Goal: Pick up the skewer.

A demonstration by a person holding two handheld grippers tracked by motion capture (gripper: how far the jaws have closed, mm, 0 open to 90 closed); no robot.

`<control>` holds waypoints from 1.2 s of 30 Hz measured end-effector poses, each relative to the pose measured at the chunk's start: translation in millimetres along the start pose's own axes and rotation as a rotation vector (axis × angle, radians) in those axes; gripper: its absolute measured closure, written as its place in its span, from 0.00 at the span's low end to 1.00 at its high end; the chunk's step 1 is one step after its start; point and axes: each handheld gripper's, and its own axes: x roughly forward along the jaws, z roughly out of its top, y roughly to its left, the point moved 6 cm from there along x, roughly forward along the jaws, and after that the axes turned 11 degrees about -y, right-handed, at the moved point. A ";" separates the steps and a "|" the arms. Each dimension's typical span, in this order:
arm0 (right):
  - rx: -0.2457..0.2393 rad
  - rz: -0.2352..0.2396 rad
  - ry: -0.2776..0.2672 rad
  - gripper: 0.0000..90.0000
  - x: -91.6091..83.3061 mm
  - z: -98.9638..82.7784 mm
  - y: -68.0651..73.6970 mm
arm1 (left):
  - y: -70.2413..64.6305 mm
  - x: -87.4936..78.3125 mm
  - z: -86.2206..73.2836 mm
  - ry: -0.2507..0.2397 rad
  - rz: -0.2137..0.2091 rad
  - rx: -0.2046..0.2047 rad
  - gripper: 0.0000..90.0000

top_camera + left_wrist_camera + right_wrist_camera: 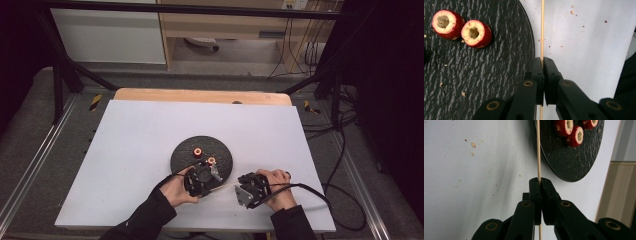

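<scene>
Table: white sheet (140, 150) over a wooden top, crumbs scattered on it near the plate.
Plate: round black plate (186, 155) with a rough textured face, lying at the middle of the sheet, toward the person's side.
Fruit: 2 red cored fruit pieces on the plate, pale flesh with a hollow centre; first piece (447, 24) and second piece (477, 33) lie touching. The right gripper view shows 3 such pieces near the plate's far rim.
Skewer: thin wooden skewer (542, 30) just beside the plate's rim, over the white sheet, spanning between the 2 grippers.
Left gripper: left gripper (542, 62) at the plate's near edge, jaws closed tight on the skewer.
Right gripper: right gripper (539, 182) just off the plate to the right, jaws likewise clamped on the skewer.
Hands: left hand (176, 189) and right hand (278, 188), each holding 1 gripper, dark sleeves entering from the near edge.
</scene>
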 end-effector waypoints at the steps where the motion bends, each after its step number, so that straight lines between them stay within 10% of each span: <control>1: -0.001 -0.002 0.000 0.98 -0.1 0.1 -0.2 | -0.2 0.6 0.0 -0.001 0.001 0.001 0.97; 20: 0.045 -0.018 -0.032 0.92 -2.7 1.2 -3.7 | -1.0 -1.6 0.0 -0.002 0.026 -0.004 0.99; 31: 0.531 -0.211 -0.146 0.44 -21.9 -15.4 -20.8 | 13.6 -19.7 -20.8 -0.059 0.070 -0.067 0.99; 36: 0.758 -0.229 -0.160 0.33 -24.7 -28.2 -17.5 | 18.3 -29.6 -33.6 -0.111 0.095 -0.105 0.99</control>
